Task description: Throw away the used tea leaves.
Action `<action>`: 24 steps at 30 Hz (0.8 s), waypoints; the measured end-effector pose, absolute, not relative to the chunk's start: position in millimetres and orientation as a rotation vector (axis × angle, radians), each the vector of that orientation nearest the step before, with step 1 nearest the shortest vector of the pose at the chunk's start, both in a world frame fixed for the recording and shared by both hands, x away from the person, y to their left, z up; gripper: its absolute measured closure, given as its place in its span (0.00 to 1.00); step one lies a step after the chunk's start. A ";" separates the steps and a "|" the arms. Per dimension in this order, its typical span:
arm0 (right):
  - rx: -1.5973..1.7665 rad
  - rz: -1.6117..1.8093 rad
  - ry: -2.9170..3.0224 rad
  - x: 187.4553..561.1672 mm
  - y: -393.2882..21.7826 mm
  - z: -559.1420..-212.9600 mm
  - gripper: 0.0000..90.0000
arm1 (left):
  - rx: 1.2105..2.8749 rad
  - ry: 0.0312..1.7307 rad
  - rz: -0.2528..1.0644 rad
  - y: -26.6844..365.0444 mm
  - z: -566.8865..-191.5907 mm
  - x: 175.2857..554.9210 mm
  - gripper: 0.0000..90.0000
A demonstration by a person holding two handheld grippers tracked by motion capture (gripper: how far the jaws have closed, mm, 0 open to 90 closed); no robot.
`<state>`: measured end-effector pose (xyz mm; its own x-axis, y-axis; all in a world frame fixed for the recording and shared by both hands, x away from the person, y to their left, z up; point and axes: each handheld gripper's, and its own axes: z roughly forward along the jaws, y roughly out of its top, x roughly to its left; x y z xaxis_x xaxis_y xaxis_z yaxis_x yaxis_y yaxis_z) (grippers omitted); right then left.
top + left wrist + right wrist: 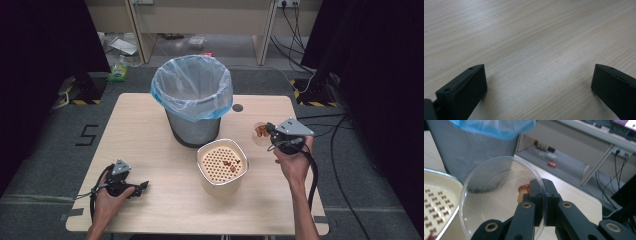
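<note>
While the left gripper (pixel 141 186) rests low on the wooden table (pixel 150 125) at its near left, jaws spread apart on nothing, the right gripper (pixel 539 195) is clamped on the rim of a clear plastic dish (pixel 496 192) — held tilted, right of the mesh bin (pixel 192 100) and beyond the strainer bowl (pixel 222 162).
</note>
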<state>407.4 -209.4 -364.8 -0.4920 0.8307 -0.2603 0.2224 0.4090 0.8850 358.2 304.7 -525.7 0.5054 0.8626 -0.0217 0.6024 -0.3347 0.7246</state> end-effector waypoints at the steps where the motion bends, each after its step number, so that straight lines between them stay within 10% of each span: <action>1: 0.881 1.084 1.935 407.1 -207.0 -363.5 0.98 | 2.062 1.195 0.486 304.7 -525.7 358.2 0.00; 24: 0.351 0.867 1.722 377.8 -130.4 -352.9 0.98 | 2.059 1.200 0.491 304.7 -525.7 356.0 0.00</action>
<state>377.8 -130.4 -352.9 -0.3349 0.6264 -0.7038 -0.1921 0.6859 0.7019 356.0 304.7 -525.7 0.5006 0.8654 -0.0205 0.6032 -0.3318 0.7253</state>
